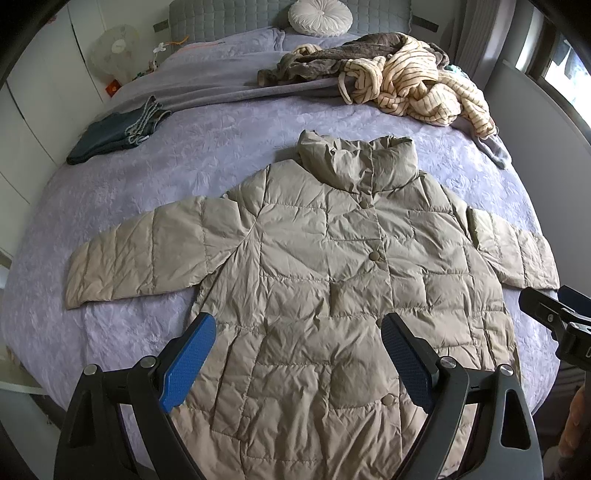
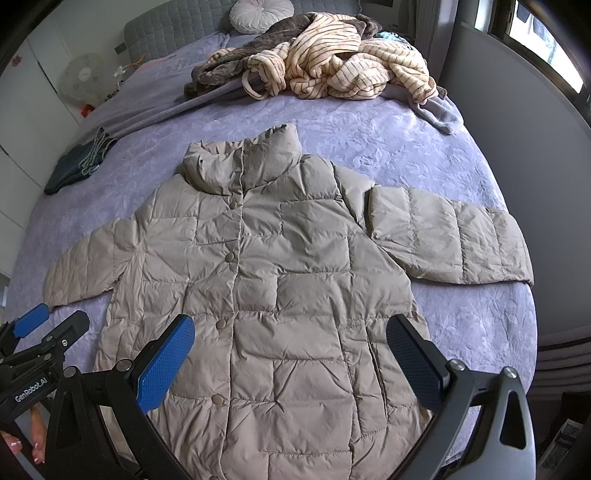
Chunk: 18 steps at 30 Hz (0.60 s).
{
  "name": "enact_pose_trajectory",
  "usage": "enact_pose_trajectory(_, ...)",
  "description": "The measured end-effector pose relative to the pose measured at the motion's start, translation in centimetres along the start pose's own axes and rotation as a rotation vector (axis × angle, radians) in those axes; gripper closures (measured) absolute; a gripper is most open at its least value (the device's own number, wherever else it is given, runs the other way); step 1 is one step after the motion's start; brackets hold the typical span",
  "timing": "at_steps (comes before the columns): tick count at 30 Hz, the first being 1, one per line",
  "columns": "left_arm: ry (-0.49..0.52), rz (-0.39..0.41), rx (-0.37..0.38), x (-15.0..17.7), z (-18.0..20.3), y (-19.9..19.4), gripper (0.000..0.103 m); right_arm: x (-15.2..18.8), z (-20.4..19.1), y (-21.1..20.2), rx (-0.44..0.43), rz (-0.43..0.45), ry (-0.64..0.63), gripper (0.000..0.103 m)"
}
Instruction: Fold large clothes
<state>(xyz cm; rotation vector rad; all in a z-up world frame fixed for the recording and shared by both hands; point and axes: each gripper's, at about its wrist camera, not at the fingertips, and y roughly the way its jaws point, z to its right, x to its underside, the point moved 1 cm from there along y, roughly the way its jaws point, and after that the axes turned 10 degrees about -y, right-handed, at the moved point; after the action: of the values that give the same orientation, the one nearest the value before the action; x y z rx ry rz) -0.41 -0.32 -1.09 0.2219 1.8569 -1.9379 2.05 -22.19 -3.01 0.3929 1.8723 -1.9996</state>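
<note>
Blue-padded fingers of the left gripper [image 1: 297,354] stand wide apart over the lower front of the puffer jacket [image 1: 317,280], with nothing between them and no pad pressing on the fabric. Beside it, the right gripper [image 2: 290,363] is likewise spread, its jaws empty above the jacket's hem area on the other side of the button line.

The beige quilted jacket lies flat, front up and buttoned, across the near half of the bed [image 1: 221,147], its collar pointing toward the headboard and both sleeves stretched out toward the bed's side edges. One sleeve ends close to the right edge of the bed.

Farther out, near the left edge, lies a folded dark denim garment [image 1: 118,134]. Toward the head of the bed, by the right edge, a heap of clothes [image 1: 399,77] mixes cream striped fabric with brown pieces. A round white cushion [image 1: 319,16] leans against the grey headboard, and a white fan [image 1: 114,50] stands beyond the far left corner.
</note>
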Motion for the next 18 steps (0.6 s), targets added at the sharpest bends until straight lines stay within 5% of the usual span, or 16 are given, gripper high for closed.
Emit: enact_pose_trajectory(18,0.0,-0.004,0.003,-0.19,-0.06,0.08,0.011,-0.09,-0.04,0.06,0.002,-0.001,0.001,0.0)
